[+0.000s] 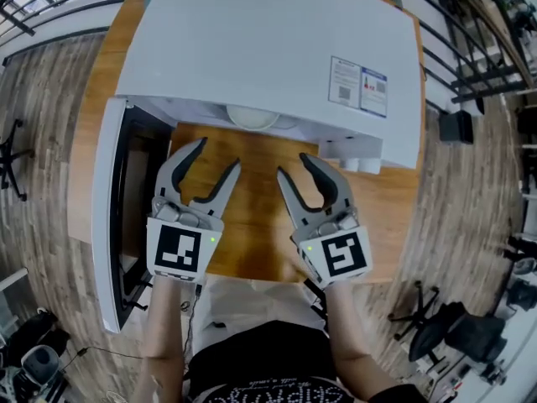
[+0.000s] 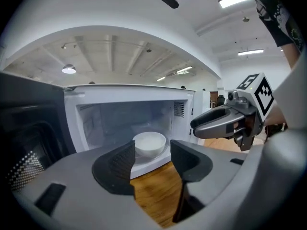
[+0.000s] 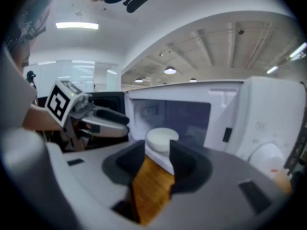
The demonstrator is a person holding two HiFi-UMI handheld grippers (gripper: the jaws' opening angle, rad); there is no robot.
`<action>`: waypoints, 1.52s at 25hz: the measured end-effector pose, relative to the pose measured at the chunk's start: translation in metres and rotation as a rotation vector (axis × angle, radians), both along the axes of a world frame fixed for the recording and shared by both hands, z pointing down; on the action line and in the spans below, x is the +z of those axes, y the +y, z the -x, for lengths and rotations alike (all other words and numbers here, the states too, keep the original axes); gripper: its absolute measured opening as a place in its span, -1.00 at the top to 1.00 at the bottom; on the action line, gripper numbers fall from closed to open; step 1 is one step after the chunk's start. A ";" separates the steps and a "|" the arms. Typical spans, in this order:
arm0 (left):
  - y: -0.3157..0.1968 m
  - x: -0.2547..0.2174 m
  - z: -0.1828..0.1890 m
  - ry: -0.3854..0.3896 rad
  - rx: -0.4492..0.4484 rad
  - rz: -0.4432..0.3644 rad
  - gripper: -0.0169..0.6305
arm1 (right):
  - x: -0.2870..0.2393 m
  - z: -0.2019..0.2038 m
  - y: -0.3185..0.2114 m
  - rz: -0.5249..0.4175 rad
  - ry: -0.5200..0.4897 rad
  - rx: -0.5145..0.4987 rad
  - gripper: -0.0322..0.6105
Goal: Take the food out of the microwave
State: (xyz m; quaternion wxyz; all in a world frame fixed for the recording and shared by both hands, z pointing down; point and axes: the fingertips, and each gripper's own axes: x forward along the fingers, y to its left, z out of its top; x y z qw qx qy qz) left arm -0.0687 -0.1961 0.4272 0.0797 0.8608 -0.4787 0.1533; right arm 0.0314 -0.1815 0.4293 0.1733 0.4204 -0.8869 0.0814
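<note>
Wooden table (image 1: 256,218), smooth bowl (image 2: 149,144)

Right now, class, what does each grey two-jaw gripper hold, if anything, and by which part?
Nothing is held. The left gripper and the right gripper are both open and empty; the round white bowl sits untouched inside the open white microwave.

The microwave (image 1: 252,40) is white all over, and its top label (image 1: 358,86) is white with small blue and red patches. Its door (image 1: 107,225) has a white frame round a black window, which shows a fine white dot mesh in the left gripper view. The bowl (image 2: 149,143) inside is plain white. The table (image 1: 252,191) is warm orange-brown wood grain, and the floor (image 1: 42,141) is grey-brown planks. The left gripper (image 1: 216,154) and the right gripper (image 1: 294,166) are grey with black textured pads (image 2: 122,162). Each of the 2 carries a cube (image 1: 178,250) of black-and-white square markers (a small green light glows beside each).
</note>
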 end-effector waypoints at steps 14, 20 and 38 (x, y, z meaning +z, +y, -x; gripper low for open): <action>-0.040 0.041 0.001 -0.211 0.081 0.008 0.08 | 0.031 0.009 -0.032 -0.008 0.148 0.000 0.35; -0.050 0.056 0.003 -0.245 0.103 0.033 0.07 | 0.040 0.010 -0.046 0.001 0.195 0.030 0.24; -0.066 0.082 -0.012 -0.294 0.266 0.080 0.03 | 0.064 0.023 -0.069 0.028 0.264 0.023 0.23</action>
